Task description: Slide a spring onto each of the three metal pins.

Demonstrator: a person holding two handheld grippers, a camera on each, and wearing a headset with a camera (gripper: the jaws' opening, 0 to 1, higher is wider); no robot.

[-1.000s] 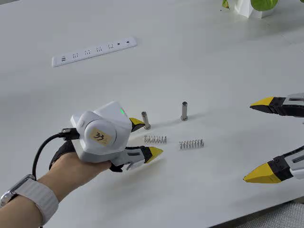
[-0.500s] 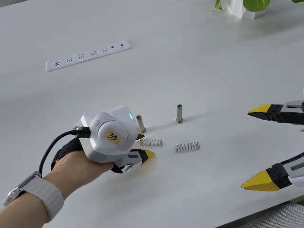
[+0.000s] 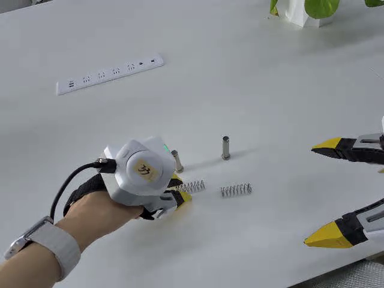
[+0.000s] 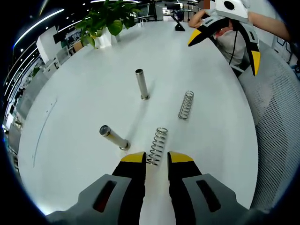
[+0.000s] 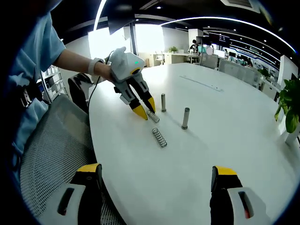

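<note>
Two metal pins stand upright on the white table, the near pin (image 3: 177, 161) (image 4: 112, 137) and the far pin (image 3: 225, 147) (image 4: 141, 84). Two springs lie flat in front of them. My left gripper (image 3: 181, 187) (image 4: 157, 157) has its jaws narrowed around the end of the left spring (image 3: 193, 186) (image 4: 157, 144), with a small gap still beside it. The other spring (image 3: 236, 190) (image 4: 186, 105) lies free to the right. My right gripper (image 3: 315, 194) (image 5: 155, 169) hovers wide open at the table's right edge with nothing between its fingers.
A white power strip (image 3: 110, 71) lies at the back left. A potted plant (image 3: 303, 9) stands at the far right corner. The table's front edge runs close under the right gripper, with a mesh chair (image 3: 360, 276) below it.
My left gripper has slid forward onto the left spring's end and its jaws have narrowed around it. The right gripper has stayed wide open in place.
</note>
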